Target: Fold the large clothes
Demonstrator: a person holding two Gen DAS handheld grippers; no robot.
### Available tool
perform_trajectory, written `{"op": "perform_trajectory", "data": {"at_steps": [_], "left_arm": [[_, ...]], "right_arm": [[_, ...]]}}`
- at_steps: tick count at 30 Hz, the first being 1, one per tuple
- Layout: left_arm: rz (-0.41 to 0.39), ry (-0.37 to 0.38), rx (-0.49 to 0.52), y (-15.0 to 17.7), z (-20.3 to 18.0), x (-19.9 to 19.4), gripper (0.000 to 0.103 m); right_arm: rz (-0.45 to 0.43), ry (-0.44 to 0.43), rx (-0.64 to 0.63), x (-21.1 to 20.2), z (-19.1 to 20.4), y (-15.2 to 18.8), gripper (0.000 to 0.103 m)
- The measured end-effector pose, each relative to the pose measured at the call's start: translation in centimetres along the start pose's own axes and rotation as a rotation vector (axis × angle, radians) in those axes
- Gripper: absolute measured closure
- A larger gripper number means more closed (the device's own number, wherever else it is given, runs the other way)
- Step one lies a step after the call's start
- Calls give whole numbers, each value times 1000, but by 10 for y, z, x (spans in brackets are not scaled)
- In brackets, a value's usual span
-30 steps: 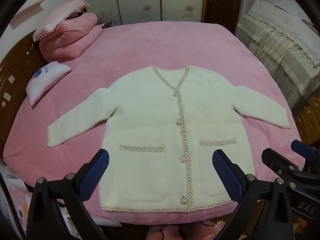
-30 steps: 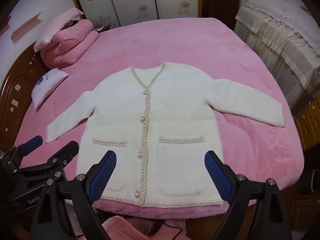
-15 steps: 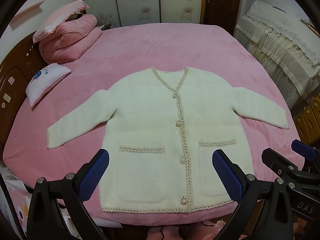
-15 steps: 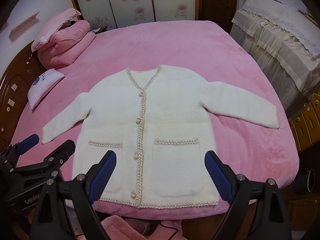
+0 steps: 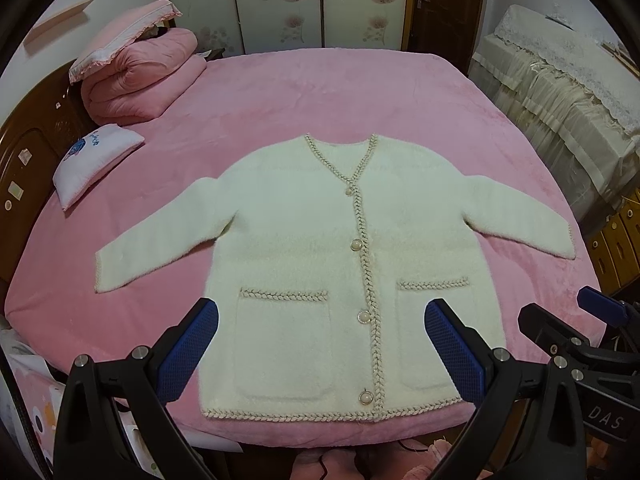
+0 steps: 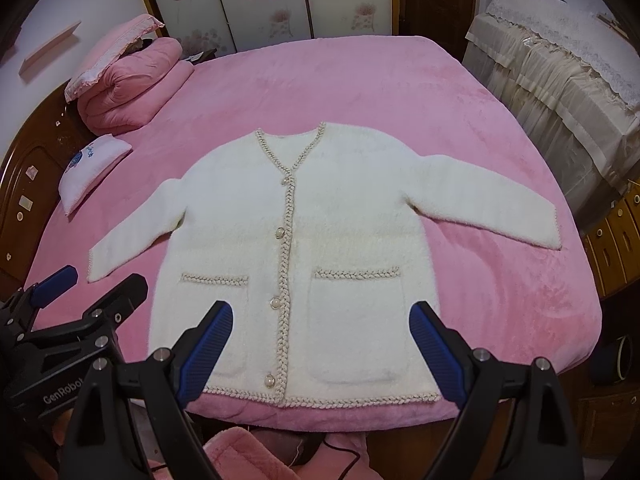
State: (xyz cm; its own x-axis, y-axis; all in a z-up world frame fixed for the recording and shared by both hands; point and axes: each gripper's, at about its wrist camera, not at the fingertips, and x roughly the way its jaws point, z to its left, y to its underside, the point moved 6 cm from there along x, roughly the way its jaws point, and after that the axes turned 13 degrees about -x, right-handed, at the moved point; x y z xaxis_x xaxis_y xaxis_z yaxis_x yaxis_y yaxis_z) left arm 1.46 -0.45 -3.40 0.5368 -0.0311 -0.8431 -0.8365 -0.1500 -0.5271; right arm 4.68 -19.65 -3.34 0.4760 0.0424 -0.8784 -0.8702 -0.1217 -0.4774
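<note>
Nearest, the left hand-held gripper (image 5: 320, 344) and right hand-held gripper (image 6: 320, 344) hover with jaws wide apart, gripping nothing. Beyond them, the cream buttoned cardigan (image 5: 348, 264) lies flat on the pink bed (image 5: 320, 92), sleeves spread, seemingly laid out ready for folding.

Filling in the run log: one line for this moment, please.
phase: pre-fold | cardigan: flat on bed, buttoned, sleeves spread | left gripper: open, empty | right gripper: open, empty
</note>
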Motion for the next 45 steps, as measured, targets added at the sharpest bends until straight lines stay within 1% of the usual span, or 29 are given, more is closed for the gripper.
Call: {"op": "perform_trajectory", "data": {"at_steps": [34,39,45], "left_arm": [[-14,-9,12,7,-3,-10,1],[-28,-21,15,7,-5,-14,1],[-23,-37,-2,11,-7,-17,1]], "right_arm": [[-21,-19,8,-7,0,6,13],[-22,-27,10,-7,-1,5,12],[-26,-48,-5,-8,-4,4,13]]}}
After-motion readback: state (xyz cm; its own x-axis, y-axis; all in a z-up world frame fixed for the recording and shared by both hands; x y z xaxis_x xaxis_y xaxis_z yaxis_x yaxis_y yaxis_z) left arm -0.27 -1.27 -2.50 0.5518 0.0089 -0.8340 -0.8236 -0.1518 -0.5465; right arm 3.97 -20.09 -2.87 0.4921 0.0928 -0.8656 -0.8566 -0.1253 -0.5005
